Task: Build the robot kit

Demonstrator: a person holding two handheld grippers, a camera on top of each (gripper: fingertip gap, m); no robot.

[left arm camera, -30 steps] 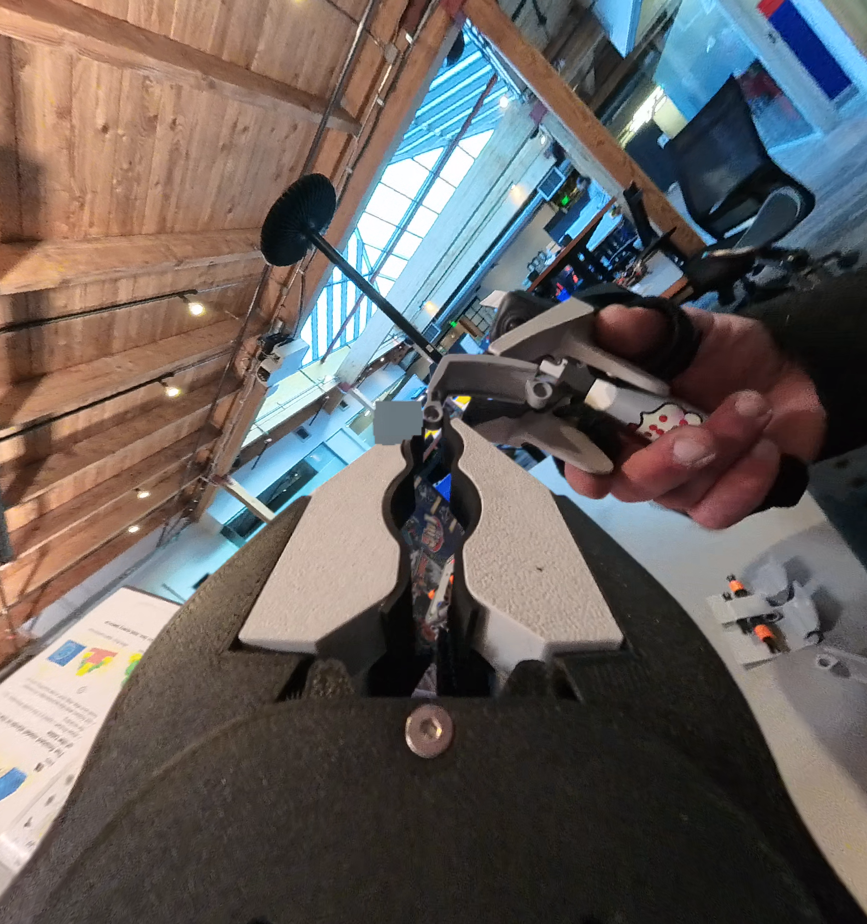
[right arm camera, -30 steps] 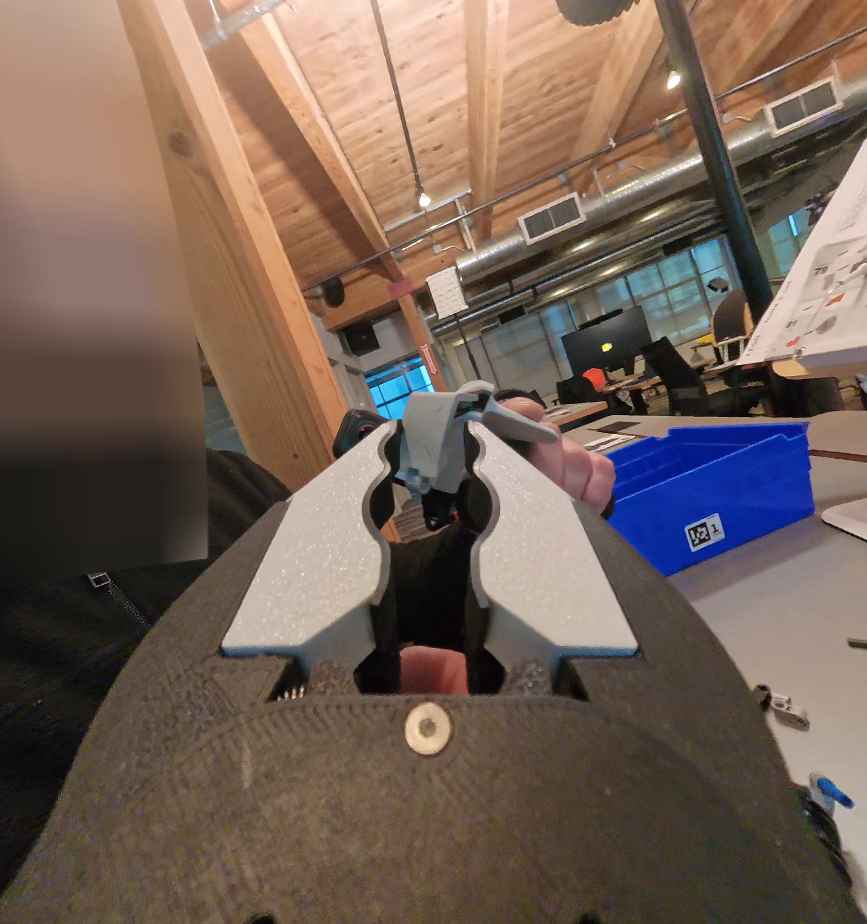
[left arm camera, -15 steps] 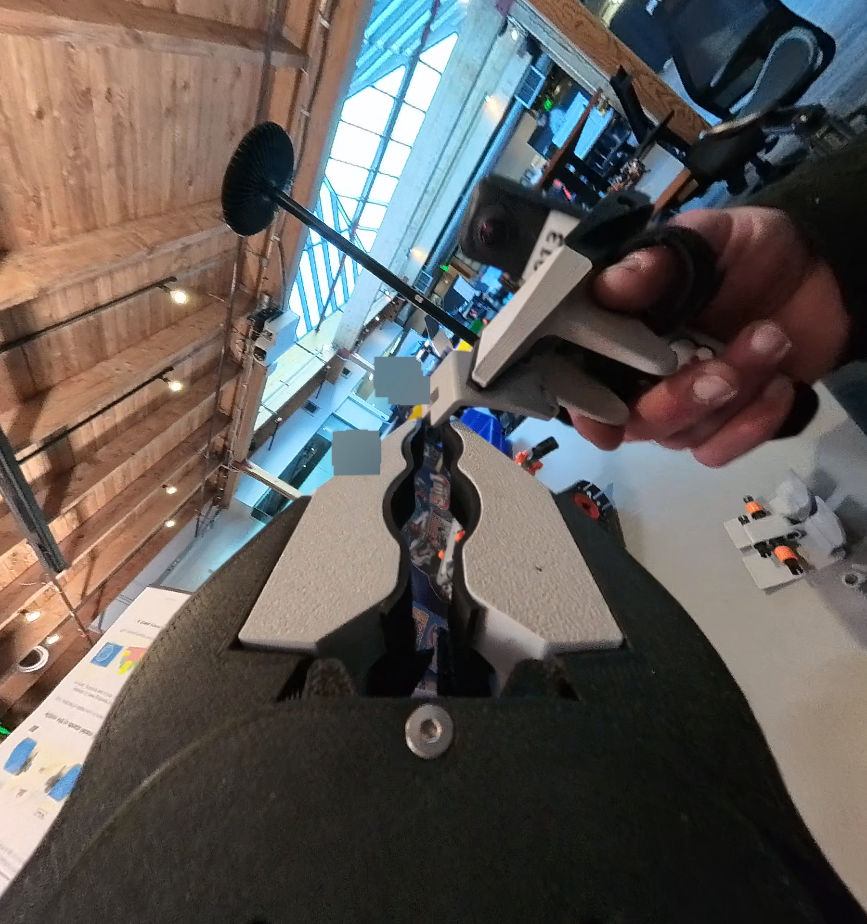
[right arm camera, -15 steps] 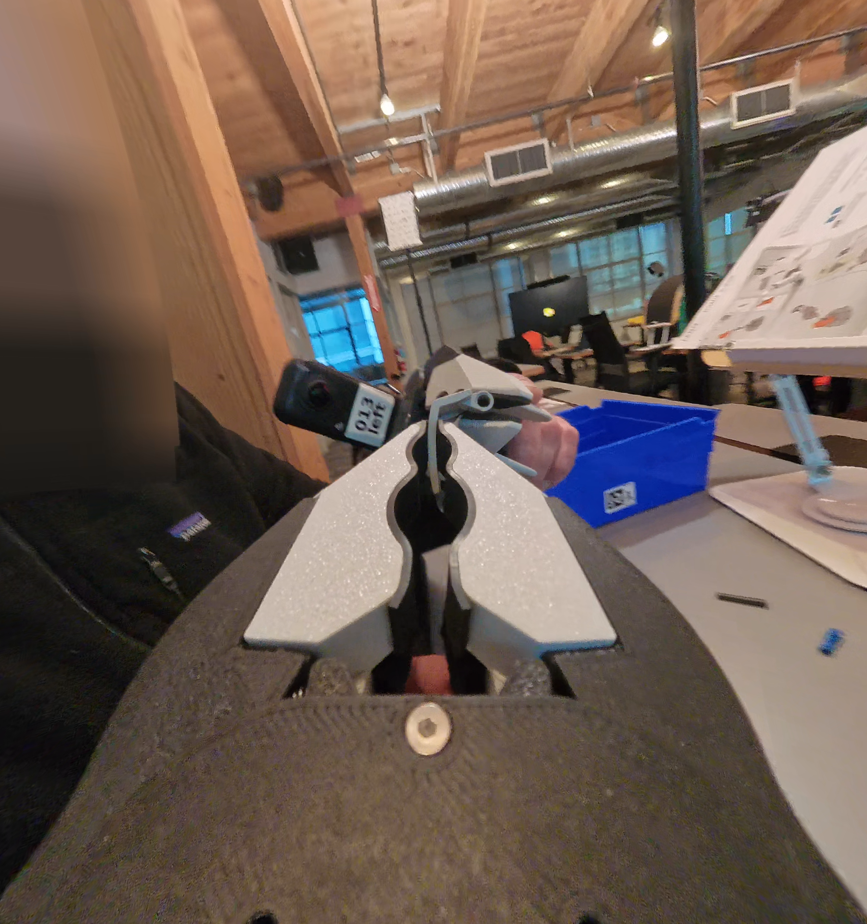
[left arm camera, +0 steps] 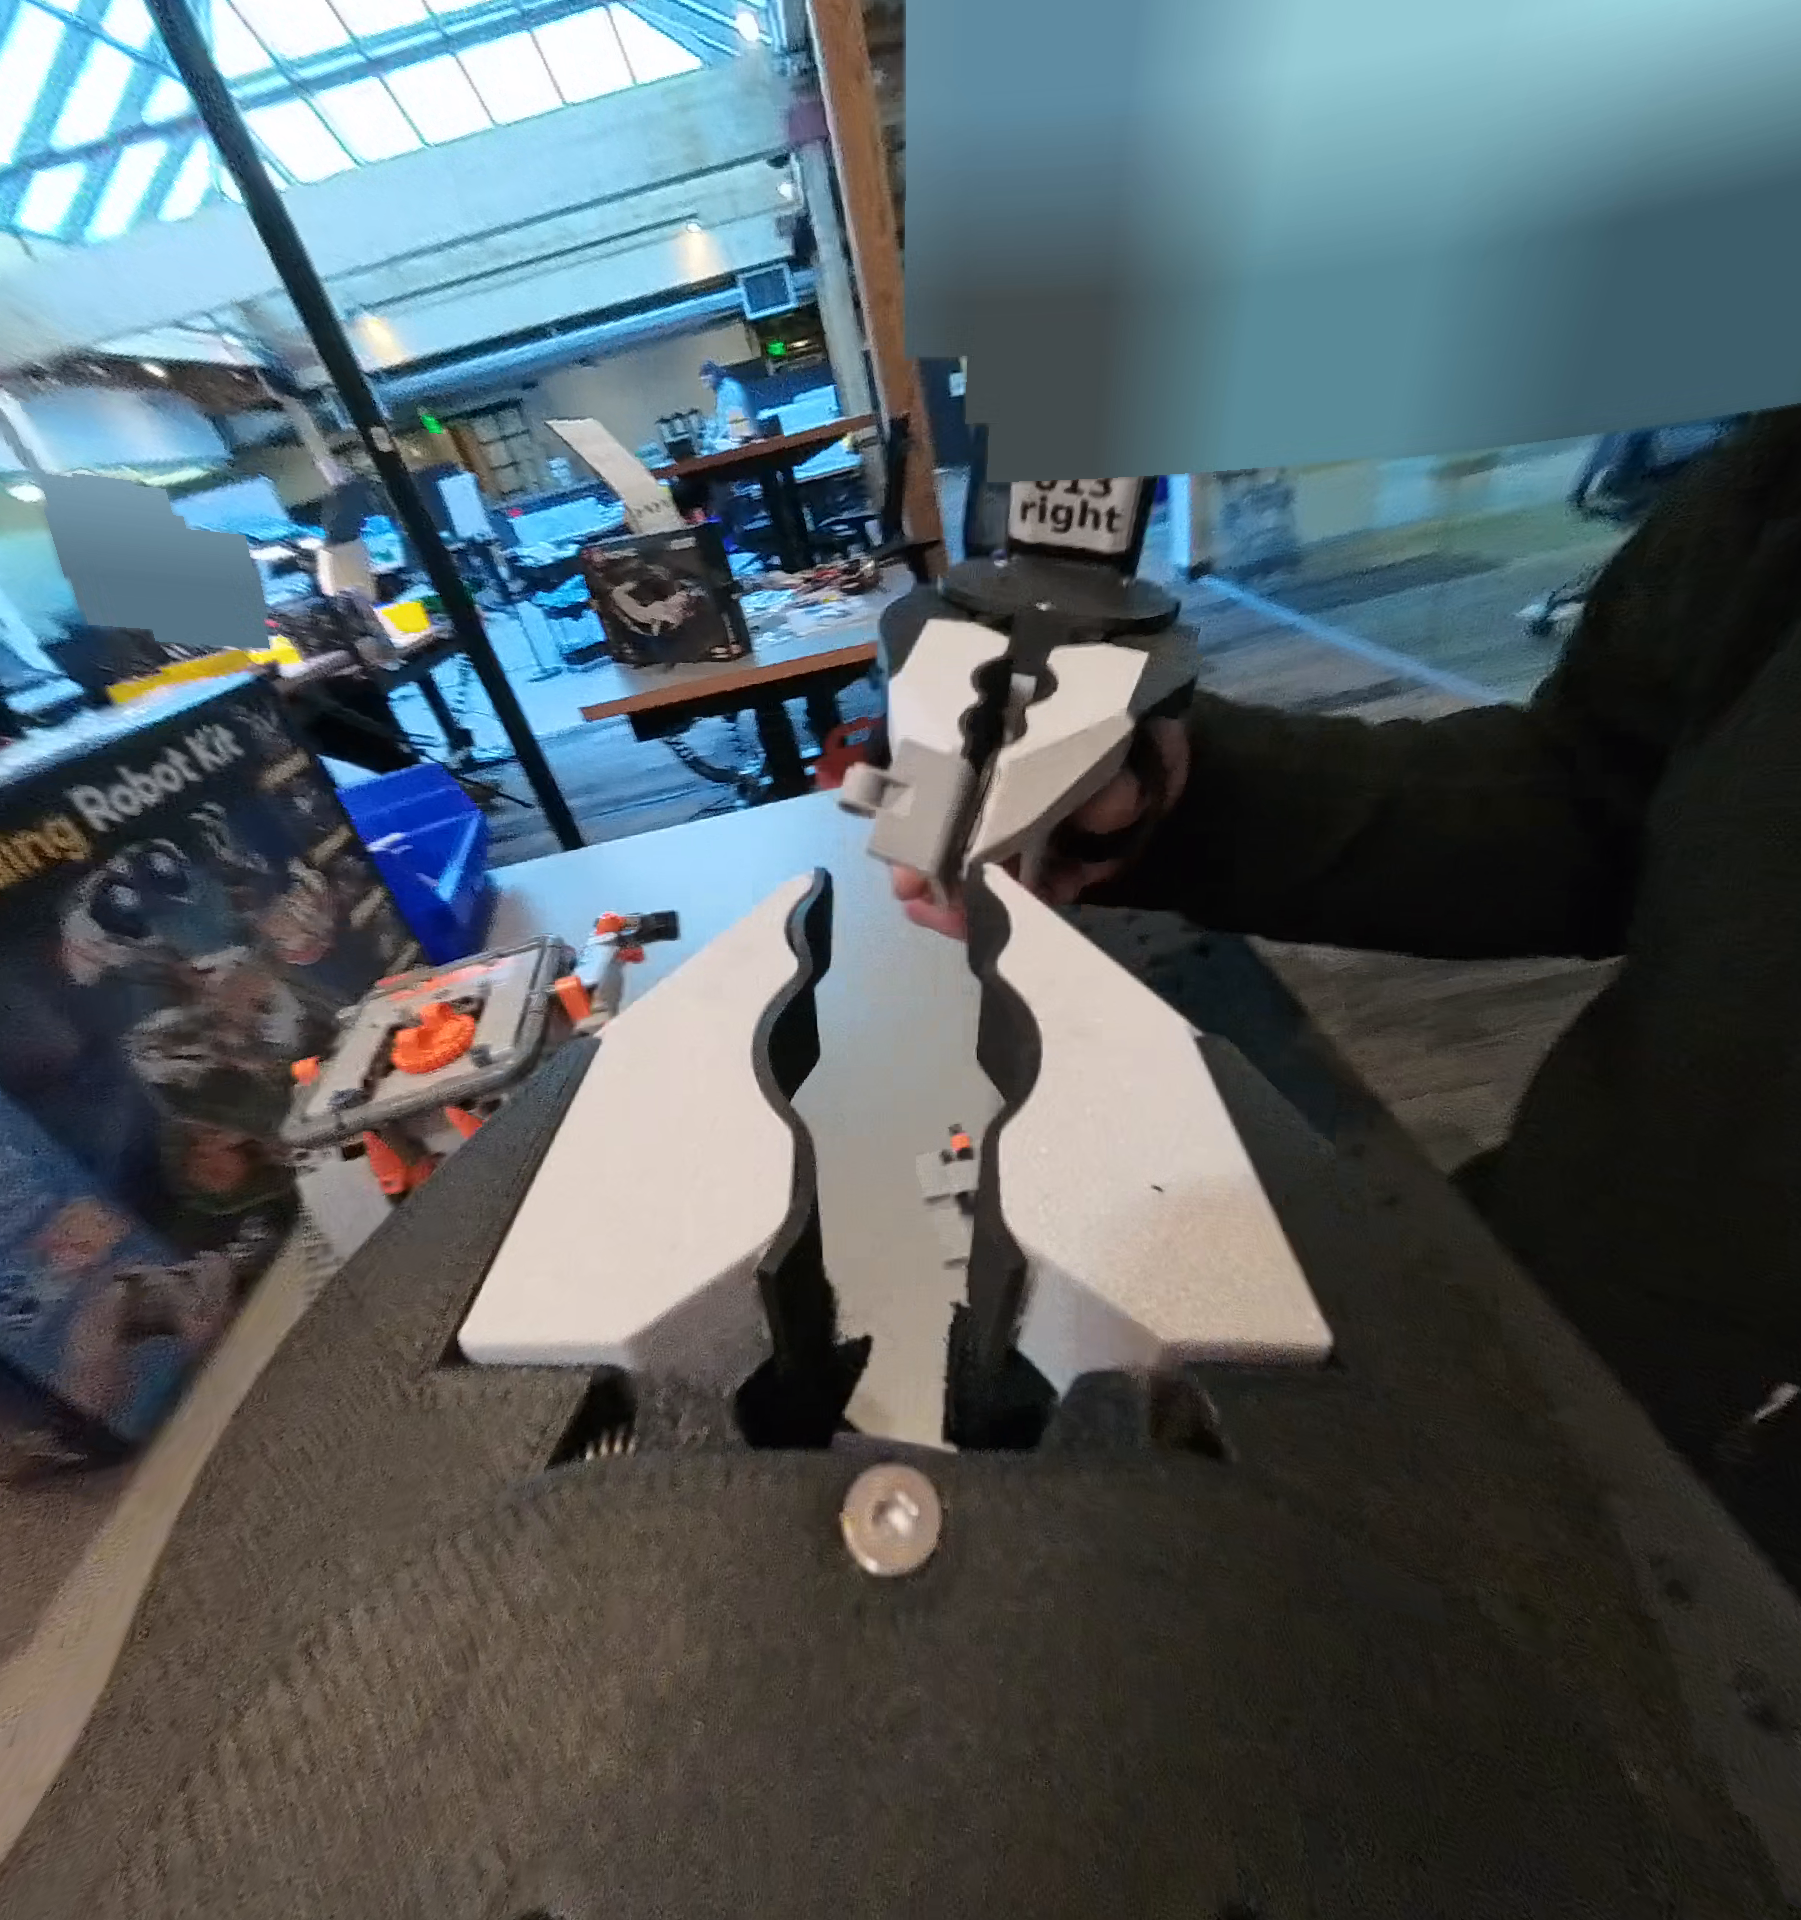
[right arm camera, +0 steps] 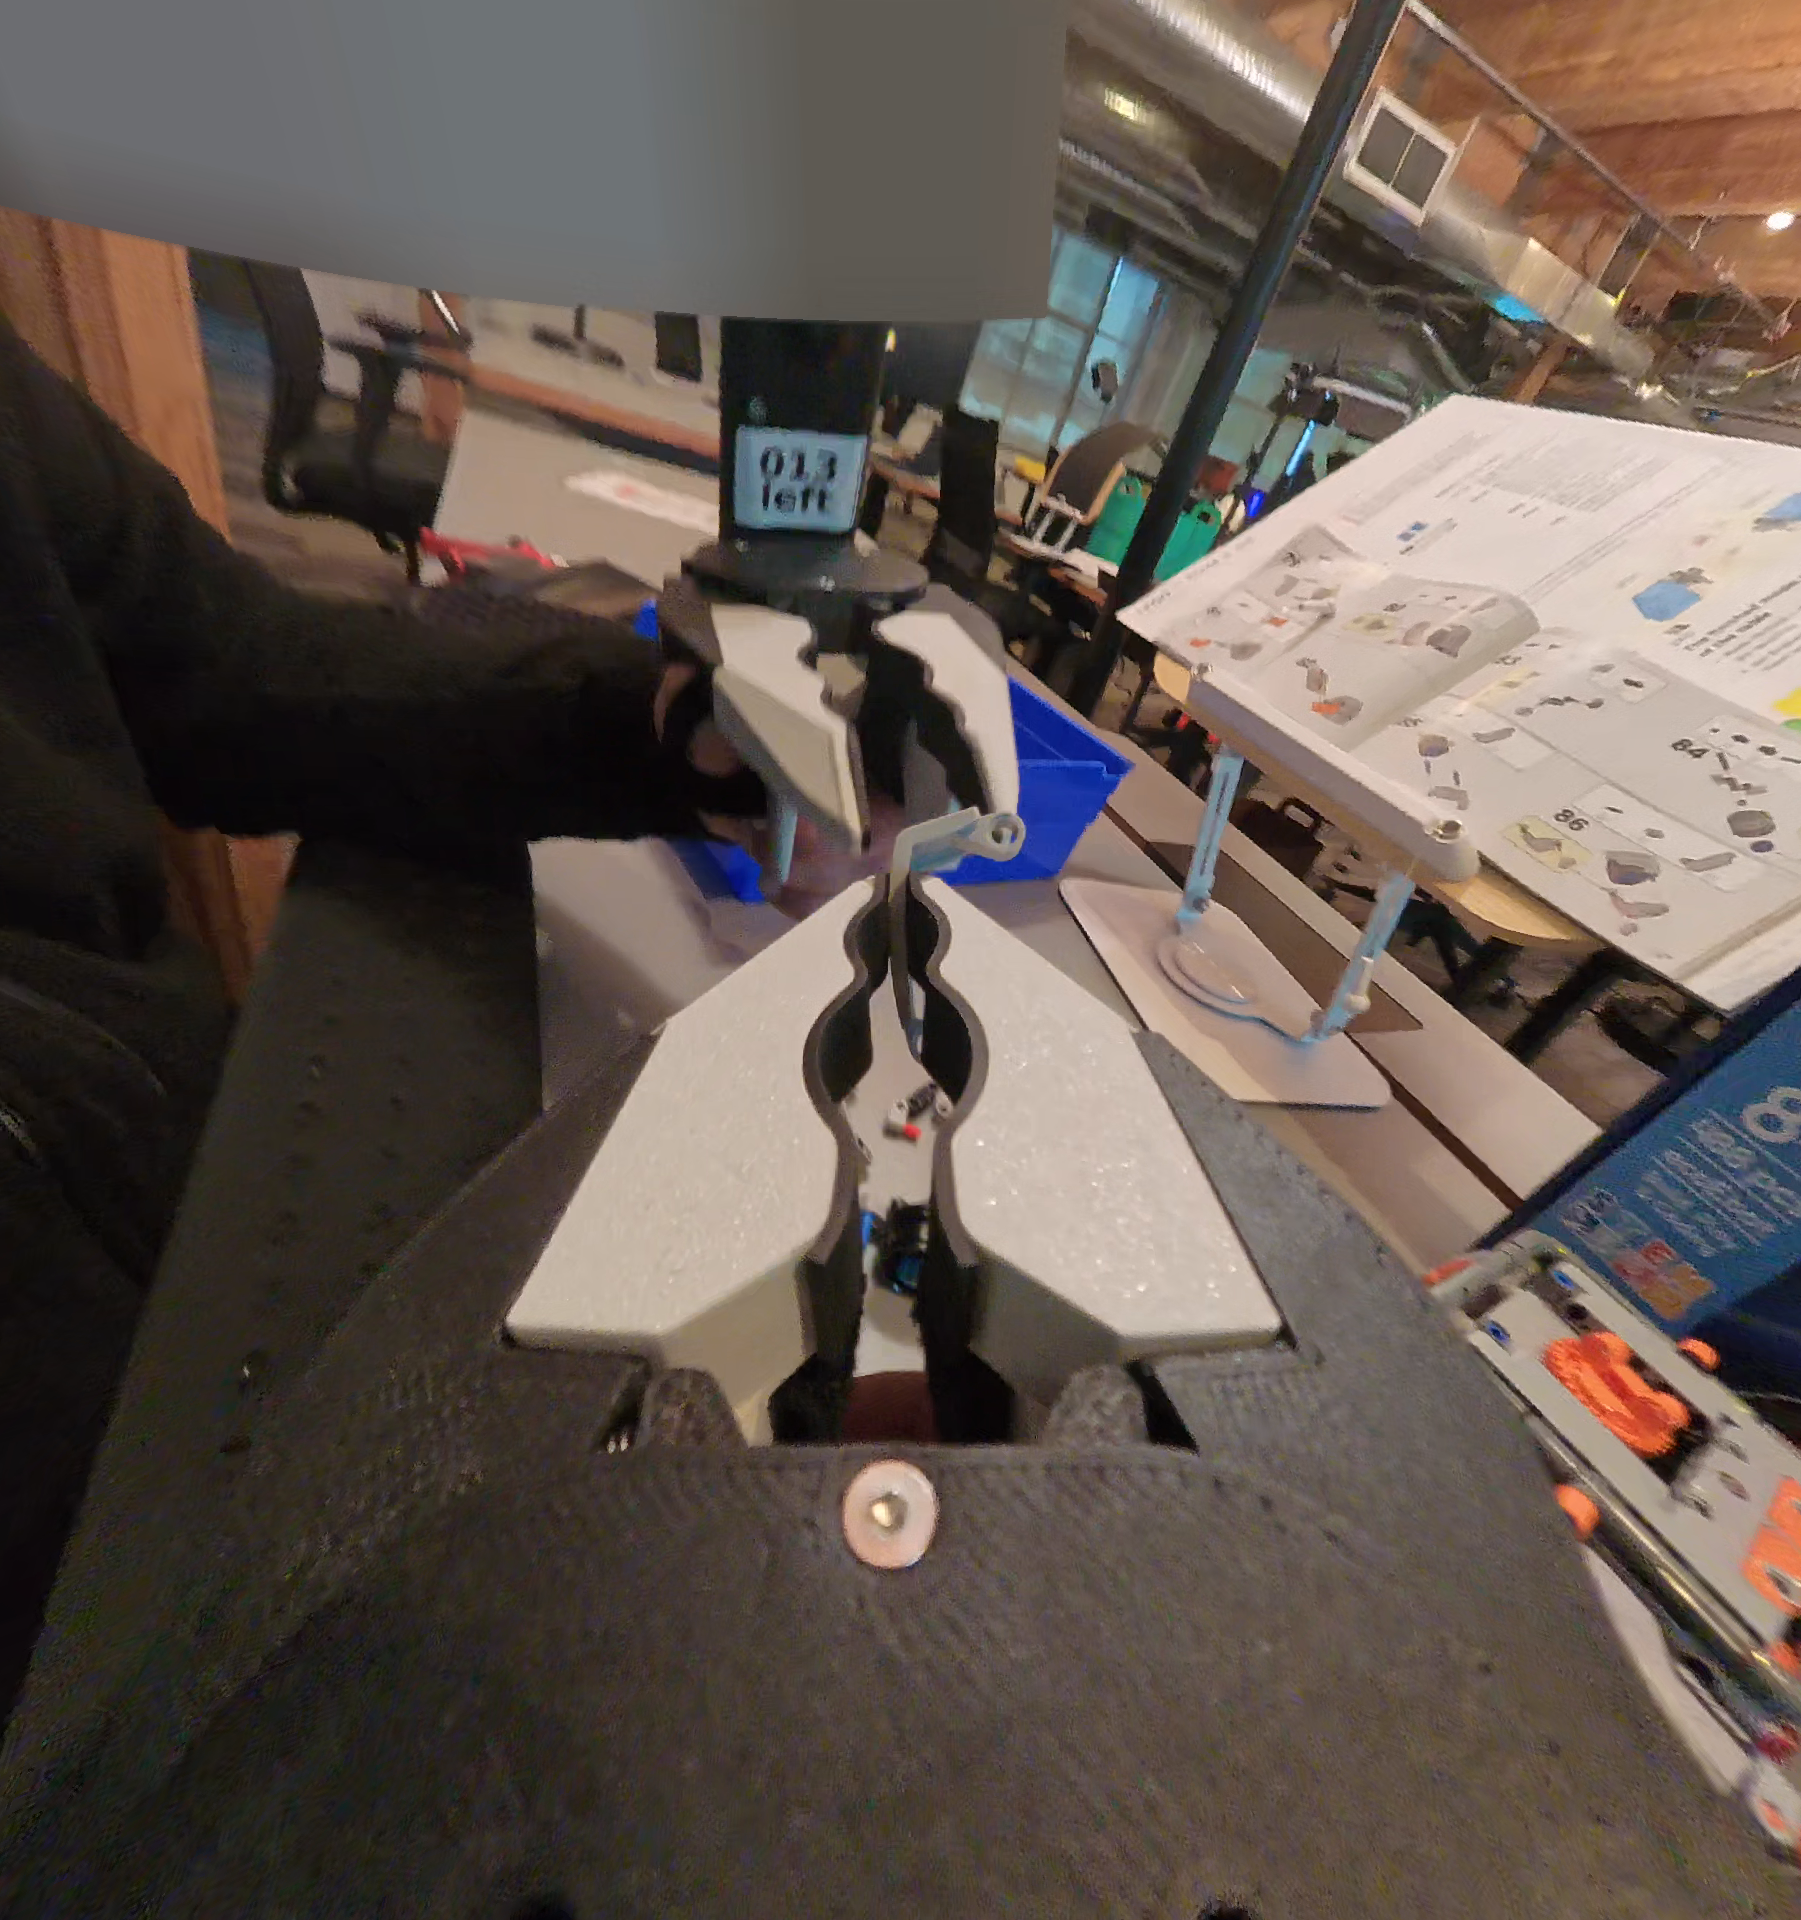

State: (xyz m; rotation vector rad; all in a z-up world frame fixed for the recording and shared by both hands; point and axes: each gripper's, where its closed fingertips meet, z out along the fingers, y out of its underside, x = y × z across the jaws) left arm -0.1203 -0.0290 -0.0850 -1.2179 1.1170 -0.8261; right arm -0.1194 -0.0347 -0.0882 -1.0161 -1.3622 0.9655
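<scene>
My right gripper [right arm camera: 901, 899] is shut on a thin light-grey building piece [right arm camera: 953, 842] that sticks up past its tips. It also shows in the left wrist view [left arm camera: 963, 862], held just above and beyond my left gripper, with the grey piece [left arm camera: 906, 821] in it. My left gripper [left arm camera: 901, 894] is open and empty over the grey table [left arm camera: 875, 1247]. In the right wrist view the left gripper [right arm camera: 917, 816] faces mine, with its fingers on either side of the piece's top end. I cannot tell whether they touch it.
A dark kit box [left arm camera: 117, 987] stands at the left, with a grey-and-orange assembly [left arm camera: 428, 1049] beside it and a blue bin [left arm camera: 423, 852] behind. An instruction booklet [right arm camera: 1550, 675] rests on a stand at the right. Small loose parts [right arm camera: 911, 1117] lie on the table. My two grippers' fingertips are within a few centimetres of each other. Both grippers' tips are roughly 20 centimetres from the grey-and-orange assembly [left arm camera: 428, 1049]. The right camera catches it too, in the right wrist view [right arm camera: 1575, 1355].
Both views have swung down from the ceiling to the table. My left gripper has opened from nearly shut. The right gripper keeps hold of the grey piece.
</scene>
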